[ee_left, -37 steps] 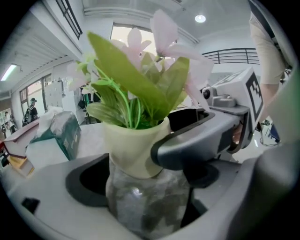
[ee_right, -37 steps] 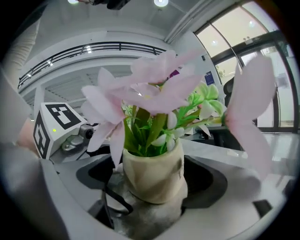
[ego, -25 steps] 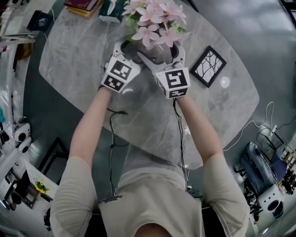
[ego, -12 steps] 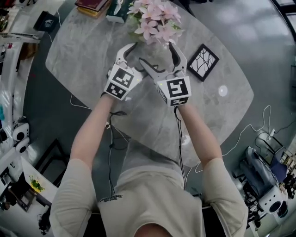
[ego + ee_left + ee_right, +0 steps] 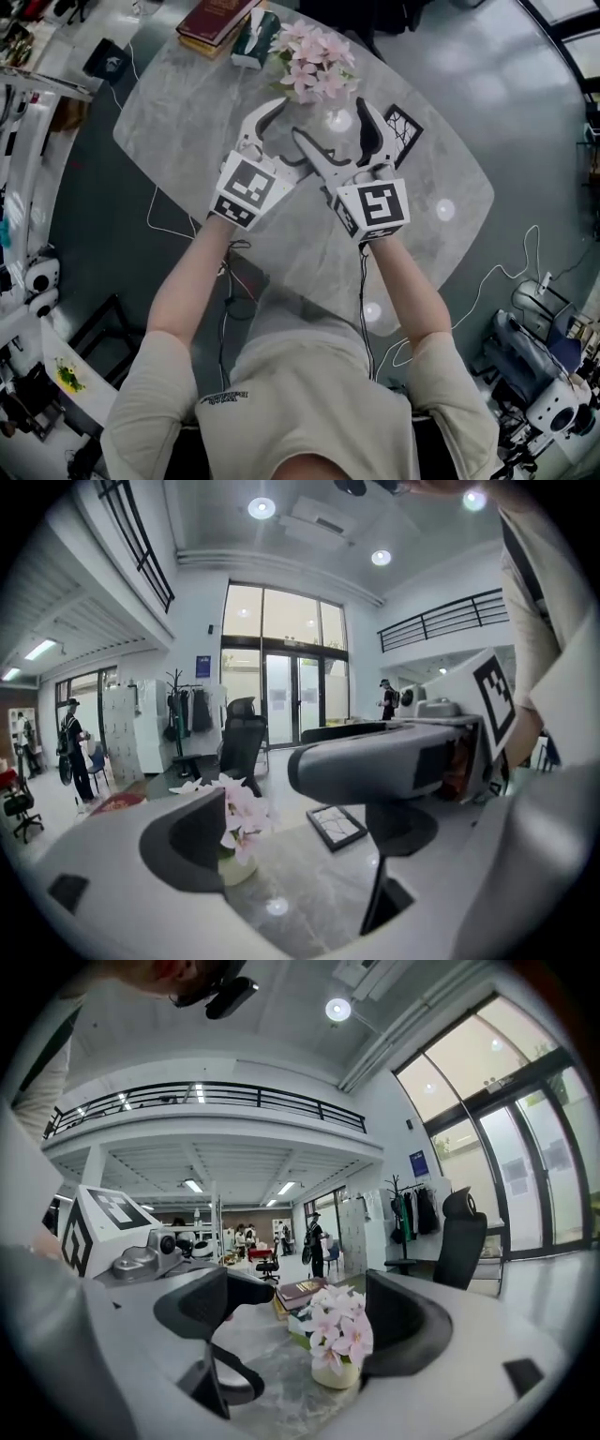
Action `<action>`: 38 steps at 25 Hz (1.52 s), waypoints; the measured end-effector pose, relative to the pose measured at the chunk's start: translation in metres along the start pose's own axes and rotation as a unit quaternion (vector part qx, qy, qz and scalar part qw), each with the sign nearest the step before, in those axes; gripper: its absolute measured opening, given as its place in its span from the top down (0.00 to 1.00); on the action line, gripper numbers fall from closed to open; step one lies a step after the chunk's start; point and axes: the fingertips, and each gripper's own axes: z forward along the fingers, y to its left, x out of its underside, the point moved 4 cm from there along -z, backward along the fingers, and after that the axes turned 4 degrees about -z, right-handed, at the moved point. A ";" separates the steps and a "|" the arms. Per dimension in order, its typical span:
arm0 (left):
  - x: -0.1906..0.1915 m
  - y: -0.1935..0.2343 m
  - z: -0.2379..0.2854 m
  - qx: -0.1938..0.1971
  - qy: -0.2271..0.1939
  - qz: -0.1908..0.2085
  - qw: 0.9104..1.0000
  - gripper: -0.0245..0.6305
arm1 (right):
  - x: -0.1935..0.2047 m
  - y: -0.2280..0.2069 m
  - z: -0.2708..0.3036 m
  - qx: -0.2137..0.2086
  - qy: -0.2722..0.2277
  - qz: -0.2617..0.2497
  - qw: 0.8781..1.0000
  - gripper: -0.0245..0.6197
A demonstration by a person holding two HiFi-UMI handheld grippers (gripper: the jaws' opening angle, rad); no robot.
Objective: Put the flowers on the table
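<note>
On the worktop (image 5: 178,131), my left claw (image 5: 281,136) gapes wide and empty. Just beyond it the flowers (image 5: 314,64) stand upright in their vase, touched by neither claw. My right claw (image 5: 330,120) is equally open, holding nothing. I judge the placing done; next I should pull clear without brushing the blooms. The print on the red book (image 5: 220,14) is too small to read.

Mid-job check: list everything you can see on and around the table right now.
Table: one, grey marble, under both arms.
Flowers: one bunch, pink, in a cream pot, far side of the table.
Books: small stack, red on top, far left edge.
Box: one, dark green and white, between books and flowers.
Picture frame: one, black, right of the flowers.
Left hand-held gripper: one, white, open, empty.
Right hand-held gripper: one, white, open, empty.
</note>
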 end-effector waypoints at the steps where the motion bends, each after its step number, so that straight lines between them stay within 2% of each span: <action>1: -0.009 -0.002 -0.006 0.003 -0.008 -0.007 1.000 0.25 | -0.012 0.001 -0.004 0.001 -0.009 -0.001 1.000 0.24; 2: -0.017 -0.003 -0.011 0.004 -0.016 -0.017 1.000 0.26 | -0.023 0.003 -0.009 0.002 -0.018 -0.007 1.000 0.31; 4: -0.031 -0.003 -0.024 0.002 -0.031 -0.038 0.999 0.39 | -0.043 0.006 -0.017 0.006 -0.032 -0.035 0.999 0.49; 5: -0.038 -0.003 -0.031 0.000 -0.037 -0.046 0.998 0.43 | -0.051 0.007 -0.022 0.006 -0.035 -0.048 0.998 0.53; 7: -0.053 -0.003 -0.046 -0.005 -0.050 -0.058 0.997 0.47 | -0.065 0.009 -0.029 0.005 -0.036 -0.062 0.997 0.56; 11: -0.088 -0.003 -0.088 -0.040 -0.100 -0.054 0.993 0.63 | -0.093 0.013 -0.049 0.004 -0.037 -0.078 0.996 0.62; 17: -0.117 -0.029 -0.145 -0.063 -0.147 -0.047 0.986 0.72 | -0.134 0.027 -0.095 0.002 -0.057 -0.089 0.994 0.73; 19: -0.121 -0.040 -0.161 -0.077 -0.160 -0.048 0.983 0.76 | -0.139 0.033 -0.110 0.006 -0.059 -0.087 0.995 0.80; 22: -0.117 -0.055 -0.178 -0.084 -0.165 -0.058 0.981 0.80 | -0.139 0.045 -0.131 0.000 -0.057 -0.086 0.995 0.84; 26: -0.107 -0.073 -0.192 -0.086 -0.175 -0.052 0.979 0.86 | -0.137 0.063 -0.153 -0.009 -0.058 -0.069 0.996 0.89; 31: -0.095 -0.102 -0.196 -0.076 -0.155 -0.073 0.982 0.93 | -0.135 0.085 -0.168 -0.011 -0.065 -0.047 0.997 0.93; 38: -0.083 -0.131 -0.200 -0.071 -0.160 -0.086 0.981 0.95 | -0.129 0.109 -0.184 -0.016 -0.061 -0.027 0.998 0.95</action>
